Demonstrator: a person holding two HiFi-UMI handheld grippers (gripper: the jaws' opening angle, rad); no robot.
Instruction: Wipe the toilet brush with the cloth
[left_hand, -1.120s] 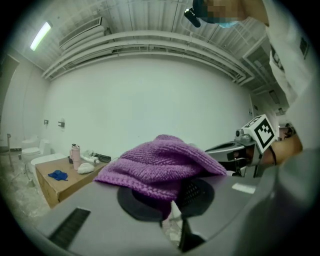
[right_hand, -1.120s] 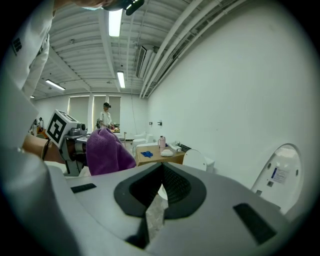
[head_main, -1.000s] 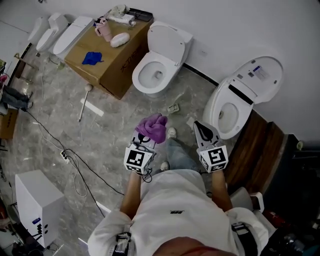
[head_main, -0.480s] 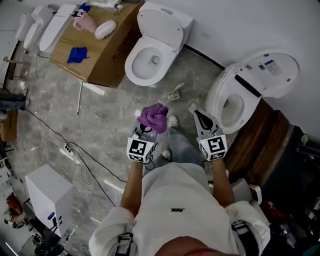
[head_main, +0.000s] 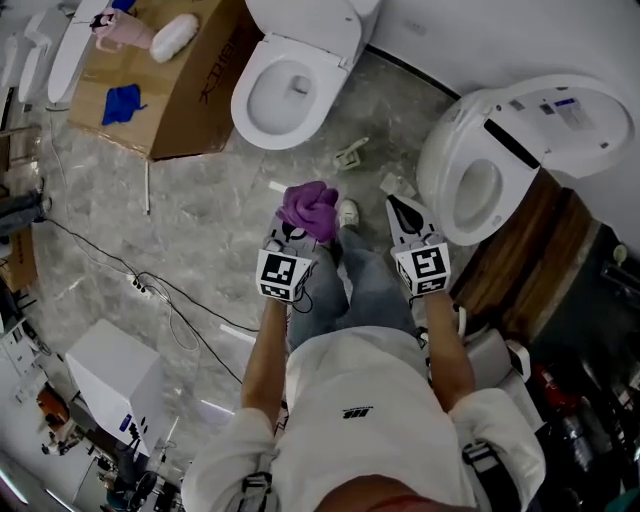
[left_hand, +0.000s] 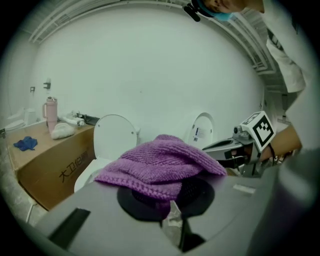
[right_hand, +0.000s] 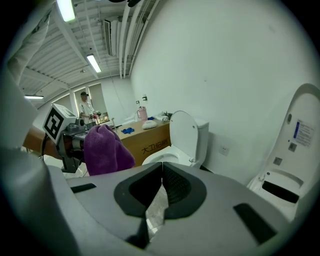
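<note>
Floor: grey marbled tile floor (head_main: 200, 215), below the left gripper (head_main: 298, 228).
Wall: plain white wall (head_main: 470, 35), ahead of the right gripper (head_main: 400, 208).
Fixture: white ceramic toilet (head_main: 285, 85), ahead of the left gripper.
Carton: brown cardboard box (head_main: 175, 100), ahead-left.
Light: ceiling tube lamps (right_hand: 93, 62).

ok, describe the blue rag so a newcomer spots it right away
Find the cardboard box at the head view's top left, beside a white toilet. On its top lies the blue rag. Unlike the pink cup and white lump nearby, it is flat, crumpled cloth.
</note>
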